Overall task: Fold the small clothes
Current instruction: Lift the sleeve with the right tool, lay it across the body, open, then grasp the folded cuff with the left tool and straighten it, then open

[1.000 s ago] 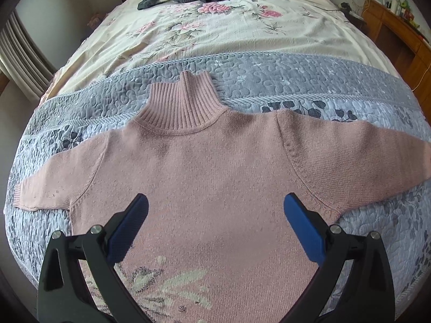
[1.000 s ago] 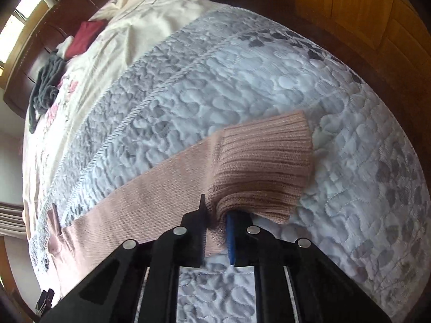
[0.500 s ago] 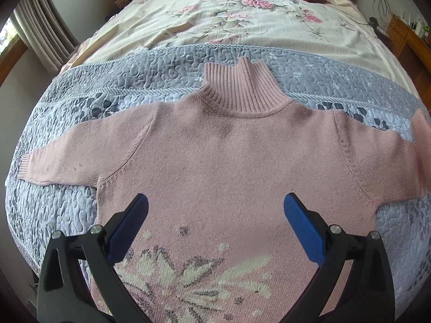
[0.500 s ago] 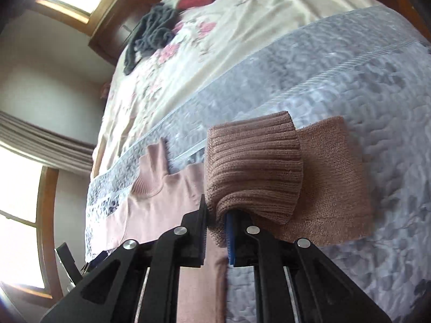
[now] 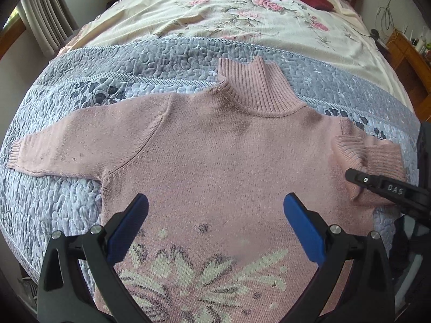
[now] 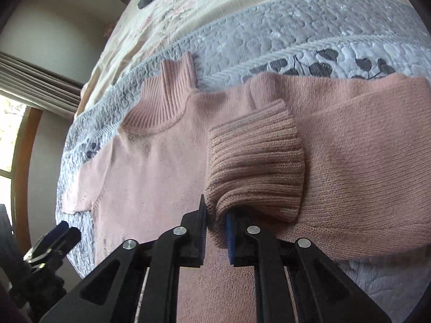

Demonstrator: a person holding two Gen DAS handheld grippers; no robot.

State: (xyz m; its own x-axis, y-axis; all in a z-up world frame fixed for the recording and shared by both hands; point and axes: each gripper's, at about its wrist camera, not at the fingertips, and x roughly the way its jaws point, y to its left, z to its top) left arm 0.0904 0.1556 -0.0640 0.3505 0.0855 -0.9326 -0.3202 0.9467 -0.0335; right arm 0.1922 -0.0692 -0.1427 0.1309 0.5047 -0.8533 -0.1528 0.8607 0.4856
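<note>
**First sleeve going in, most of the fold still to do**

A pink sweater (image 5: 215, 167) lies flat, front side up, on the grey quilt (image 5: 134, 62) at the foot of the bed. The right gripper (image 6: 216, 215) has its jaws pressed together on the ribbed cuff (image 6: 256, 167) of one sleeve, and this sleeve is doubled back so the cuff sits over the shoulder area of the body. The left gripper (image 5: 215, 207) hovers above the lower chest with its jaws spread wide and holds nothing. The other sleeve (image 5: 70, 150) lies stretched out straight to the side, and the collar (image 5: 256, 86) is flat. In my judgement the task is at its beginning: one sleeve is partly folded in but not released, and the second sleeve and the body folds are left.
</note>
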